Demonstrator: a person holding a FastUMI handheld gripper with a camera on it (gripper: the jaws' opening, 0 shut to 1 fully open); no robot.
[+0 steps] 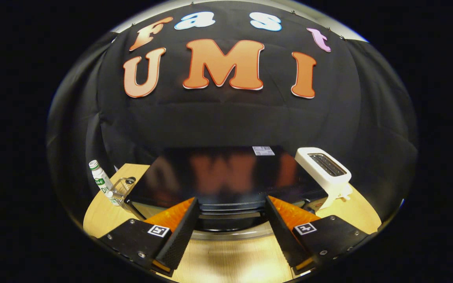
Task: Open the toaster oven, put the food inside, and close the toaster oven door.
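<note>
Black cloth hangs behind a wooden desk [226,259], where the toaster oven [218,177] sits across the back edge, a white toaster [325,169] at its right end and a bottle [100,179] near the left corner. Just above the oven's front, the gripper [228,220] is spread wide and grasps nothing, with the oven handle [230,235] between its fingers. To open the door well, it should drop squarely over that bar, clench evenly, then pull down and outward in an arc.

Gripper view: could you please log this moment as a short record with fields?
tool: open, fingers spread just in front of the toaster oven's front edge, holding nothing
toaster oven: black, glossy top, directly ahead of the fingers
toaster: white, two slots, to the oven's right
bottle: white with green cap, to the oven's left
table: light wood
</note>
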